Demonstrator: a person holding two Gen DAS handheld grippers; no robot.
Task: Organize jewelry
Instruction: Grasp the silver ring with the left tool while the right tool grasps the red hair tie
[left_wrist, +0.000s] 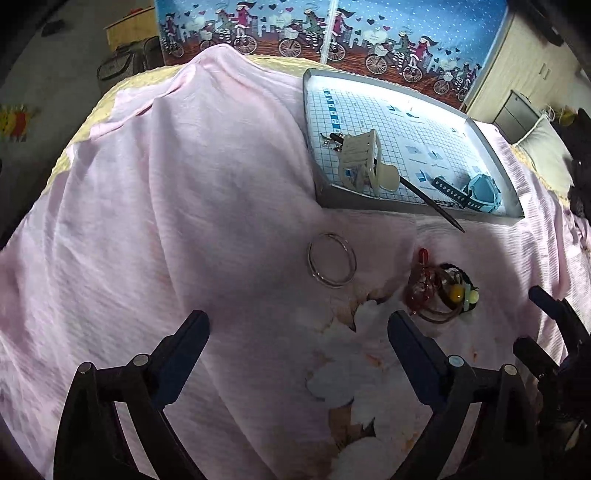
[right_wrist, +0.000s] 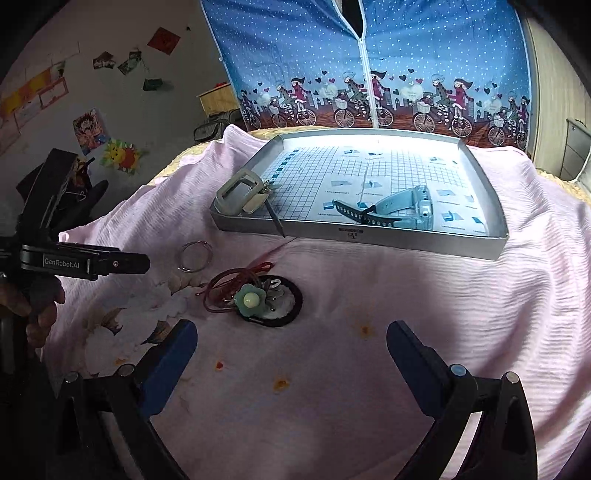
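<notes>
Both grippers, left gripper (left_wrist: 298, 325) and right gripper (right_wrist: 291, 334), hover with jaws spread wide, holding nothing. Just beyond lie a hair-tie cluster (right_wrist: 255, 301) and a silver bangle (left_wrist: 331, 264) on the pink sheet (left_wrist: 166, 221). Farther off, the tray (right_wrist: 369, 242) holds a watch (right_wrist: 402, 210), lying crosswise.

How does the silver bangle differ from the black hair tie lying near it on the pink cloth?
The silver bangle is thin, shiny metal; the black hair tie is a thicker, dark, matte loop. The bangle lies by itself on the pink cloth; the hair tie sits in a small pile with a red cord and a green flower piece. In the right wrist view the bangle looks smaller. Both are rings lying flat outside the tray.
</notes>
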